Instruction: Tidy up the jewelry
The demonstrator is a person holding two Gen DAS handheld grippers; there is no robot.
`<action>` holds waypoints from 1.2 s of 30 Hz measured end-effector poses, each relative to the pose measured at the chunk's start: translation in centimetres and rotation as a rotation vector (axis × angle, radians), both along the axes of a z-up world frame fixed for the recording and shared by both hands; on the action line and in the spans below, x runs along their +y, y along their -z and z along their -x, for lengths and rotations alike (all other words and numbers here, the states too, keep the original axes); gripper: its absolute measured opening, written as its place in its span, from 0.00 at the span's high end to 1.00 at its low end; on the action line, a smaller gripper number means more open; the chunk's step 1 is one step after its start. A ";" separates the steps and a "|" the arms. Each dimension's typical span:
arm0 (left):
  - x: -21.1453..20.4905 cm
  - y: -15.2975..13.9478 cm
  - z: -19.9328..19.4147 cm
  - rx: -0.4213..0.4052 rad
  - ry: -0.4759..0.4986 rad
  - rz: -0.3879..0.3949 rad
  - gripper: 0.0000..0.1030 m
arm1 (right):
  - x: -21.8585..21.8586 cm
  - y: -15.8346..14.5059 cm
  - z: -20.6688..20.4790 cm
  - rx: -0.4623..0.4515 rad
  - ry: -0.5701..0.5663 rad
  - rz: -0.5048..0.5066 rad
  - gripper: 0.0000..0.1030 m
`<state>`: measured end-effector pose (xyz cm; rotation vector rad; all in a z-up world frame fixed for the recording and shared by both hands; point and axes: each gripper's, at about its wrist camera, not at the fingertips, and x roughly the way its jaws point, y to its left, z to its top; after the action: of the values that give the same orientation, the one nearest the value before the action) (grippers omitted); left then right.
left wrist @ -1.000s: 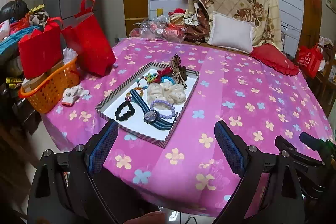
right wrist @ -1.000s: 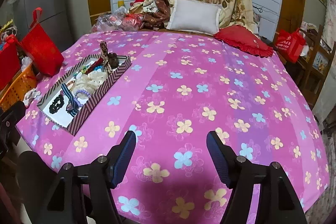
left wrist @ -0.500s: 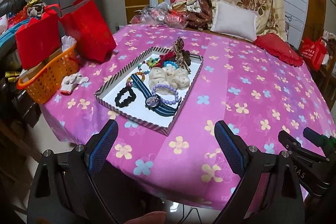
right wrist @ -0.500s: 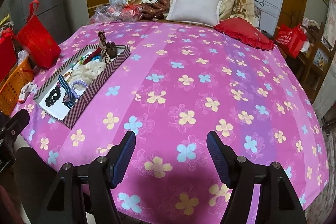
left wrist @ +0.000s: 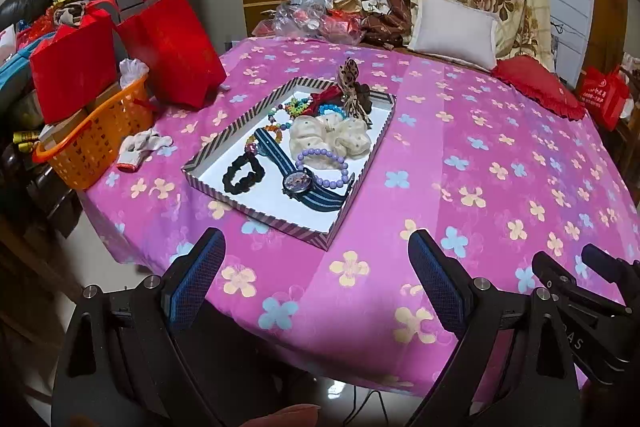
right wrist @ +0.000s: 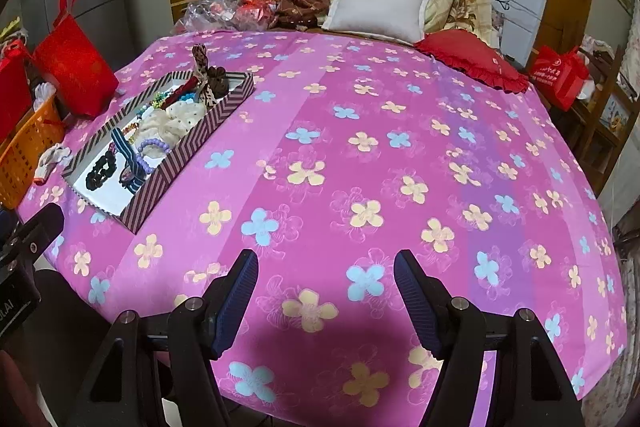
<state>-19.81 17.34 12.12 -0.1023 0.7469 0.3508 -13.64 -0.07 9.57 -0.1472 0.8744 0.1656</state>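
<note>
While I hold both tools over the near edge of the worktop (right wrist: 400, 131), which wears a pink flowered cloth, the striped tray (left wrist: 256, 211) of jewelry sits ahead of my left gripper (left wrist: 316, 279) and a little beyond its tips. Its jaws stand wide apart with nothing between them, only cloth showing in the gap. From my right gripper (right wrist: 326, 291) the tray (right wrist: 188, 151) lies well off to the left and farther back; those jaws are also spread with nothing held, hovering above bare flowered cloth.

Inside the tray I see a black hair tie (left wrist: 243, 177) near the front left corner, a watch (left wrist: 298, 183) on a blue striped strap beside it, and a purple bead bracelet (left wrist: 322, 167) touching the watch. Behind them lies a cream scrunchie (left wrist: 328, 135), then coloured bead strings (left wrist: 296, 107) and a leopard-print bow (left wrist: 350, 87) propped against the far rim.

Left of the tray, on the cloth, lies a white glove (left wrist: 142, 145), just beside an orange basket (left wrist: 92, 147) at the worktop's edge. Two red bags (left wrist: 172, 39) stand behind the basket.
</note>
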 end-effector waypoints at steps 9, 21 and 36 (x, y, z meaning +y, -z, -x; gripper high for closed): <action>0.1 0.7 -0.1 0.022 0.007 -0.011 0.10 | 0.4 0.3 -0.2 0.028 0.006 -0.004 0.34; 4.7 0.6 0.4 0.032 0.010 -0.071 0.10 | 6.2 0.2 0.3 0.090 -0.080 0.004 0.34; 12.5 2.4 2.0 0.059 -0.087 -0.001 0.10 | 13.8 2.1 1.4 0.160 -0.157 0.055 0.34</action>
<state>-21.84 29.81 9.72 -0.1241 0.8024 0.4385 -15.02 13.70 7.49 -0.2565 1.0277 0.3033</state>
